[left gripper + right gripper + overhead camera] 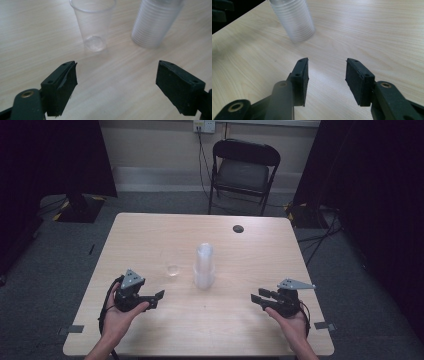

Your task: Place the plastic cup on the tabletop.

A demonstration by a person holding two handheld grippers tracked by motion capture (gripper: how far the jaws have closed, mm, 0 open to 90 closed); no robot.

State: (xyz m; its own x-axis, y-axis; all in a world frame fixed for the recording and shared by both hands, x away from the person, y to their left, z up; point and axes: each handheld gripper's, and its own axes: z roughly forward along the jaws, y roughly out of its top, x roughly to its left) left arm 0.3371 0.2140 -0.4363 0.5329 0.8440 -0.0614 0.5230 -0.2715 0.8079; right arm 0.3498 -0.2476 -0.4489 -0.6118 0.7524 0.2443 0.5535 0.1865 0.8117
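Note:
A tall stack of clear plastic cups (204,265) stands upright mid-table; it also shows as the stack (154,22) and the stack (294,20) in the gripper views. Just left of it stands a single clear cup (173,269), upright and empty (93,23). My left gripper (156,299) is held near the table's front left, open, pointing toward the single cup, nothing between its jaws (117,85). My right gripper (259,299) is at the front right, open and empty (327,77), aimed toward the stack.
The light wooden table (150,230) has a small dark round hole (238,228) near its far right. Behind the table stands a black folding chair (243,170). Dark curtains hang at both sides, and cables run over the grey floor.

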